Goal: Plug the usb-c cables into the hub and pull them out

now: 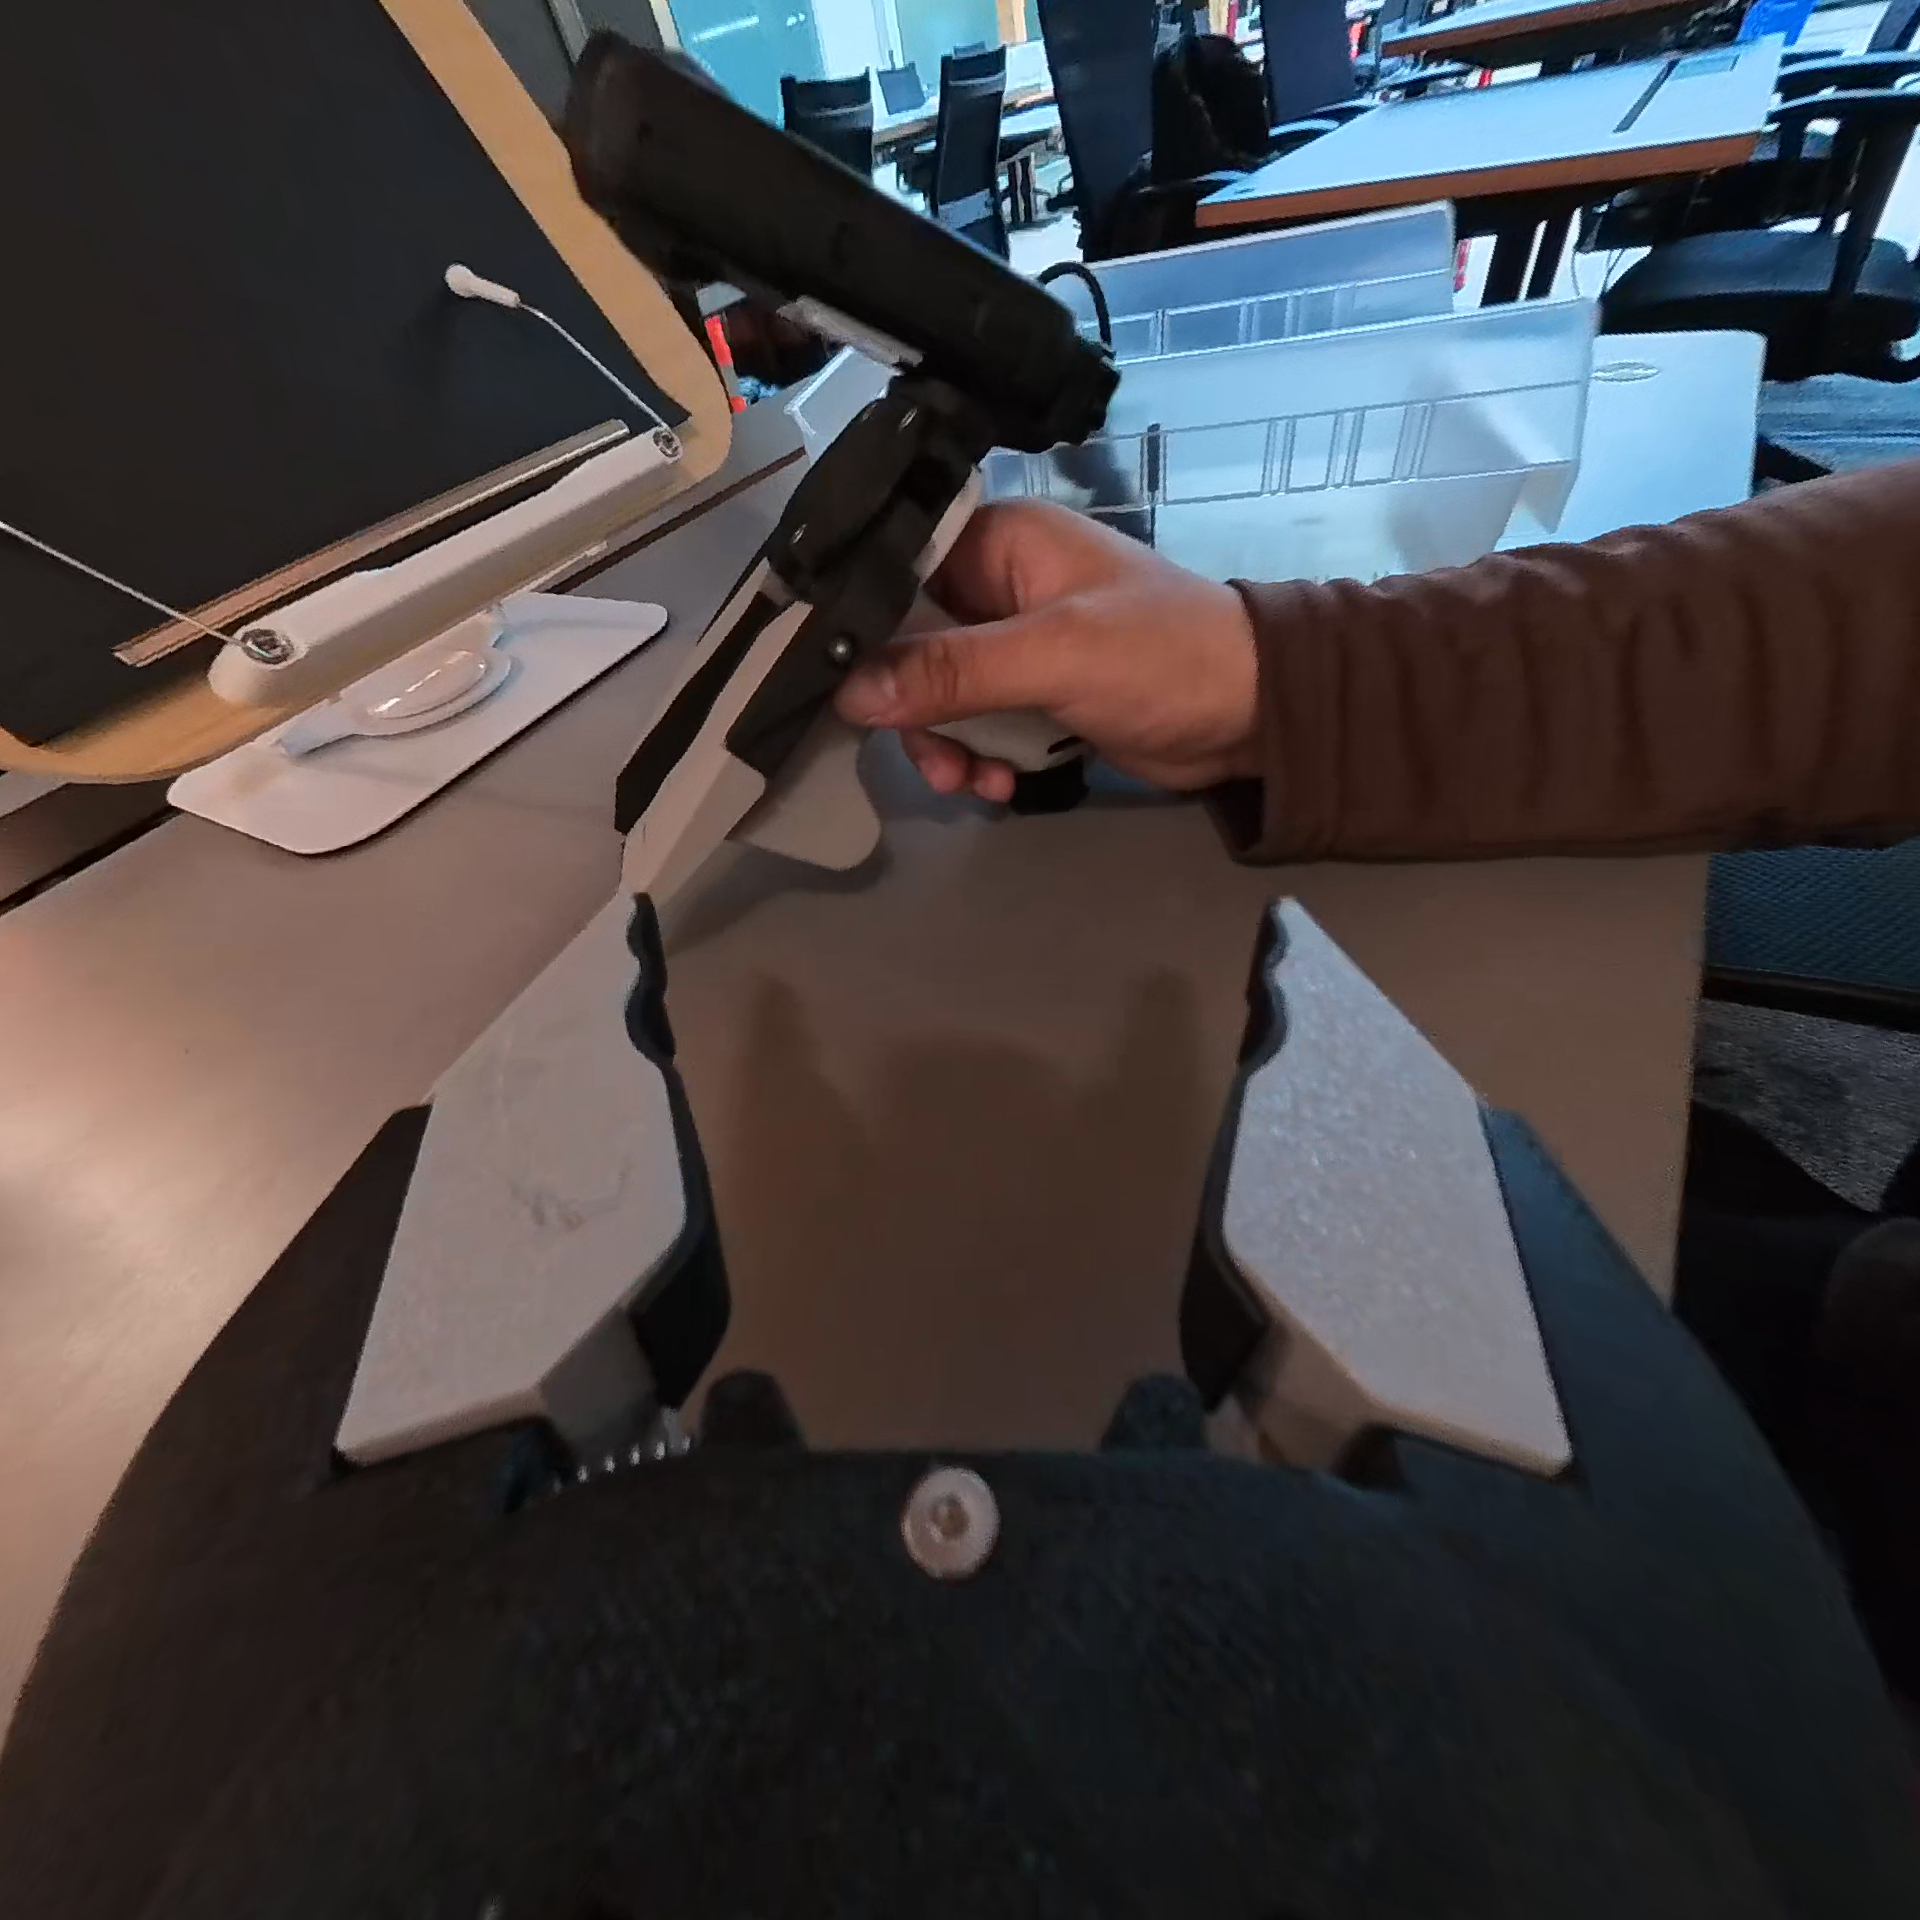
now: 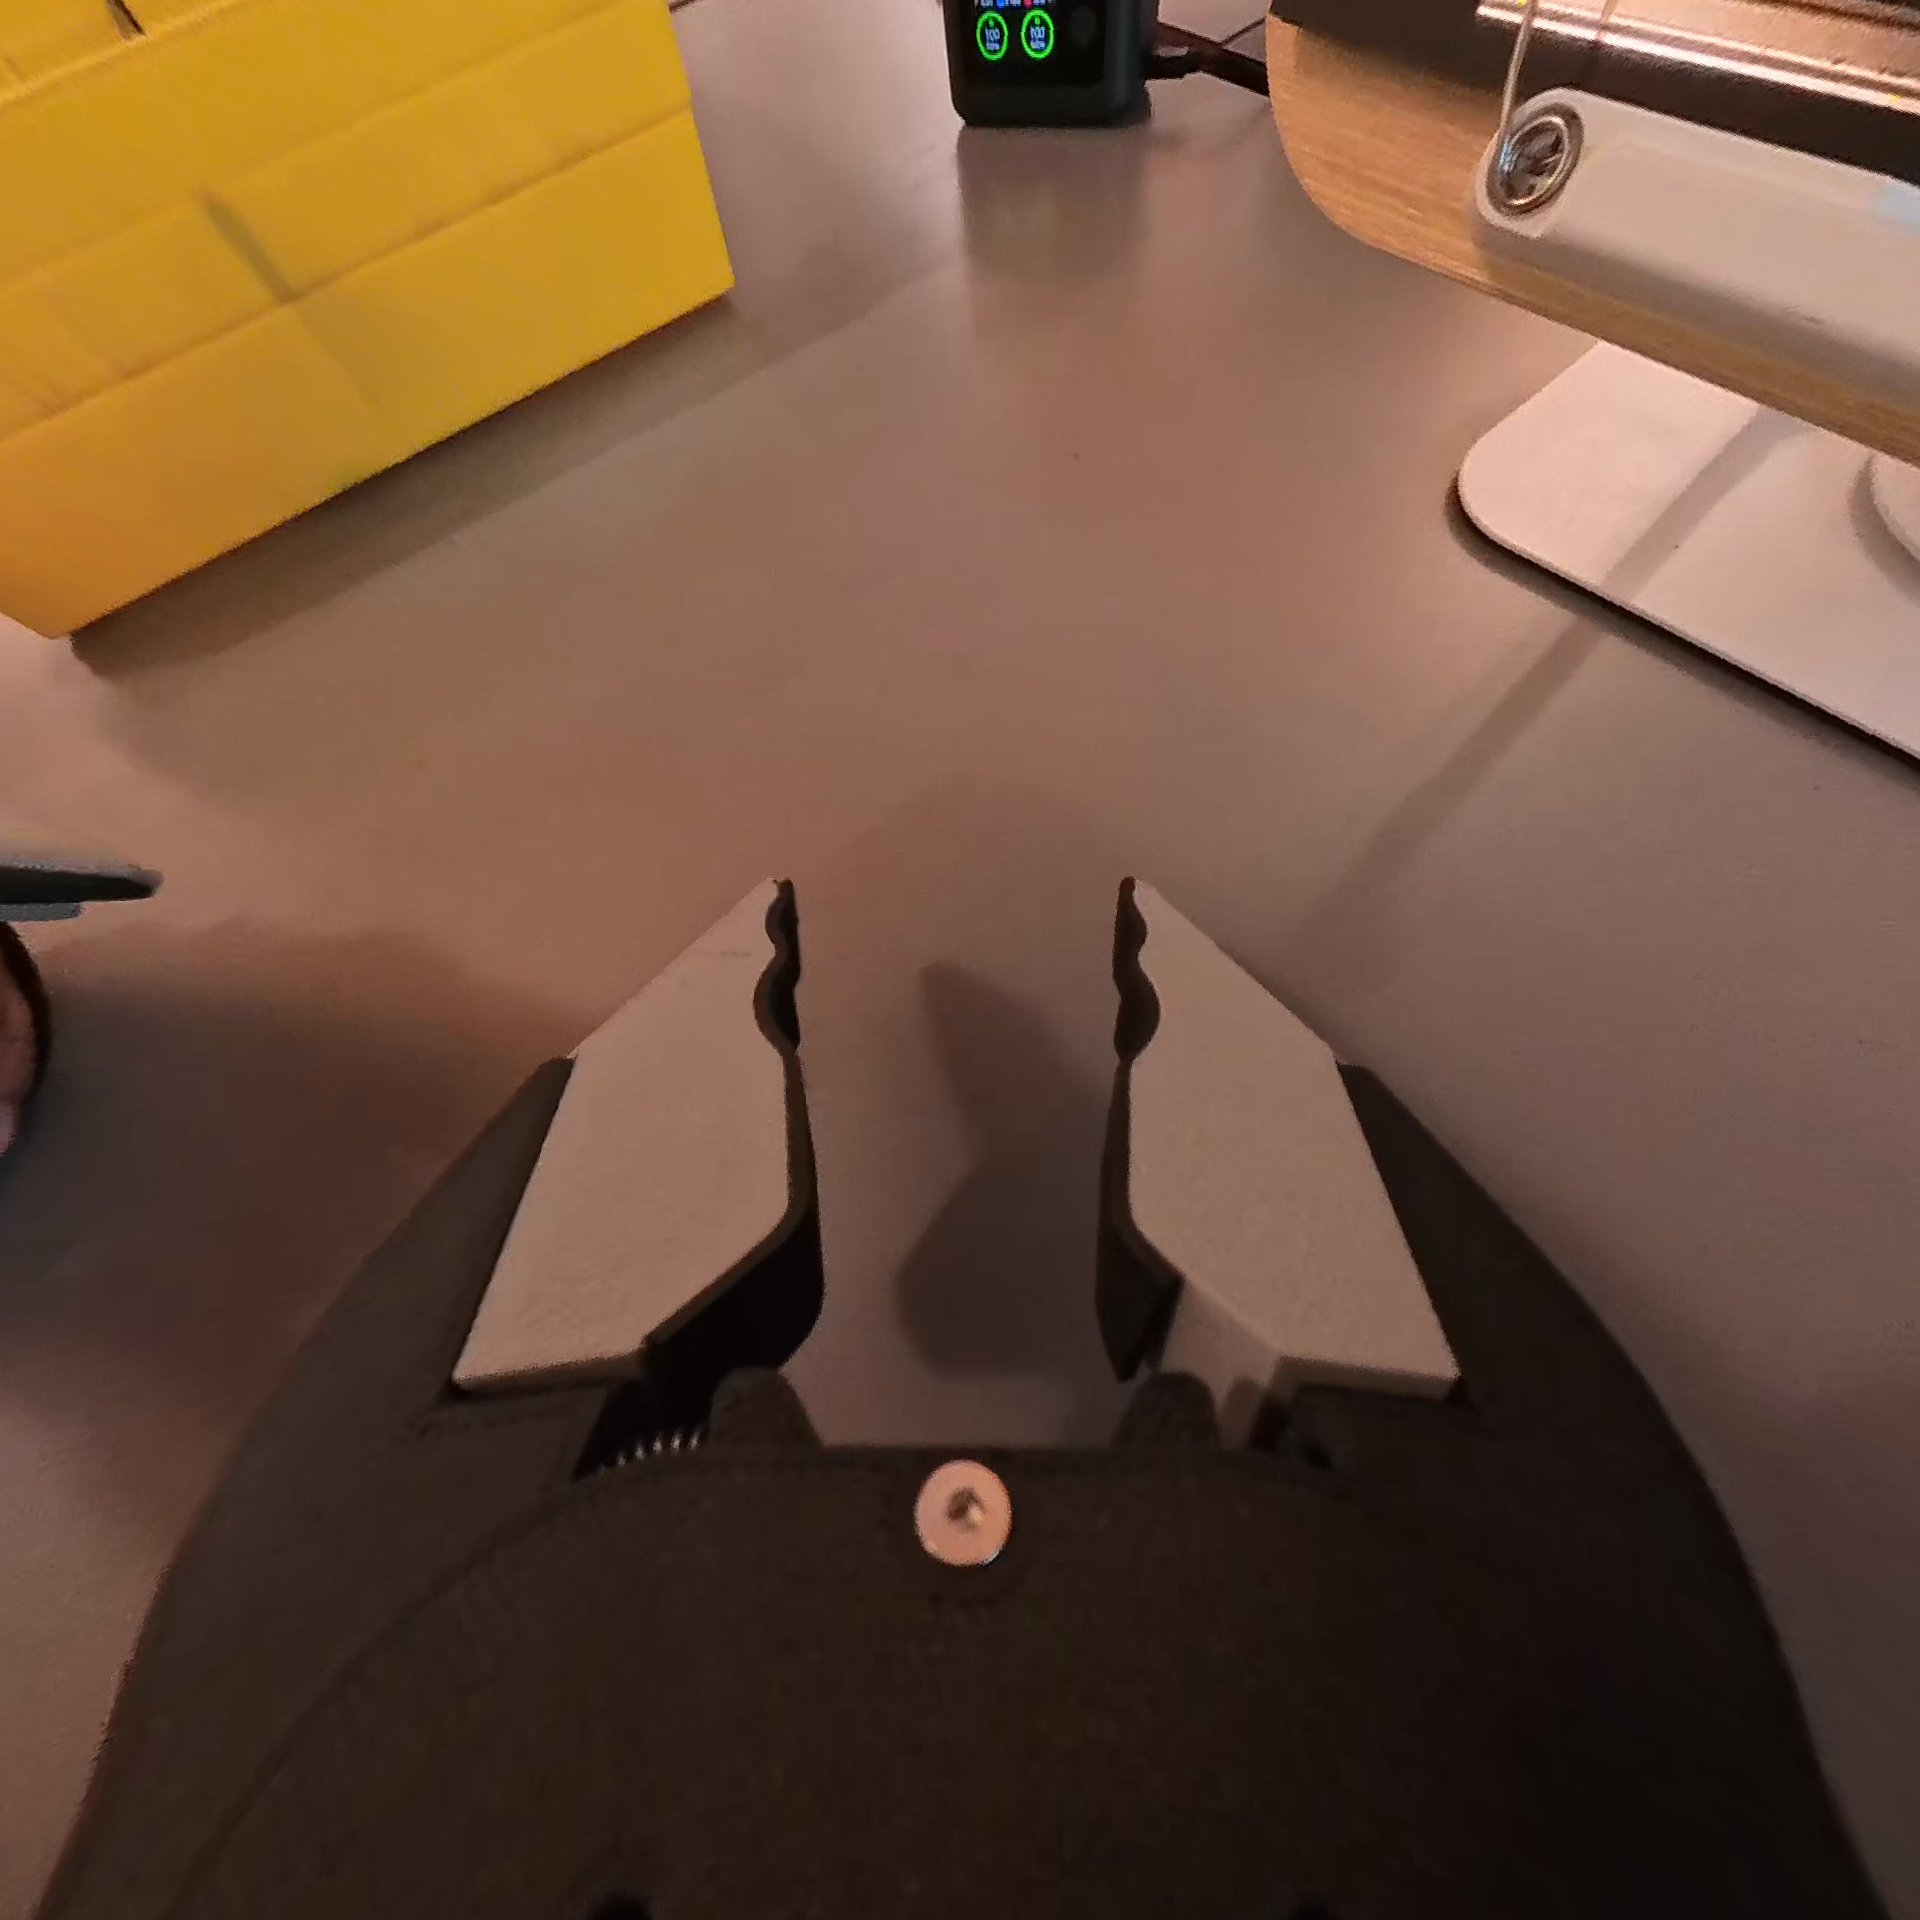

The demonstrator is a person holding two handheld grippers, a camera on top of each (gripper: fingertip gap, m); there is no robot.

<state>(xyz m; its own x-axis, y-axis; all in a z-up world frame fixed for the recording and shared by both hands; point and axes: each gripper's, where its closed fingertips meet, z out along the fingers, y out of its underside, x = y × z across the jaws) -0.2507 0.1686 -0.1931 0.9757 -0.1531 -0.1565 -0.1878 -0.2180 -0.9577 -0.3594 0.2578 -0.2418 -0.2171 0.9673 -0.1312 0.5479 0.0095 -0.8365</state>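
Observation:
My left gripper is open and empty above the bare grey table. My right gripper is also open and empty, its jaws a hand's width apart over the table. In the left wrist view the right gripper shows from the side, tilted down to the left and held by a hand in a brown sleeve. A small black device with a lit screen stands at the far edge of the right wrist view, with a dark cable leaving its right side. No loose usb-c plug shows in either view.
A tilted dark panel with a wooden rim on a white stand is left of the right gripper; its base lies at the right. A yellow box sits far left. Clear plastic trays stand behind. Something dark pokes in at the left edge.

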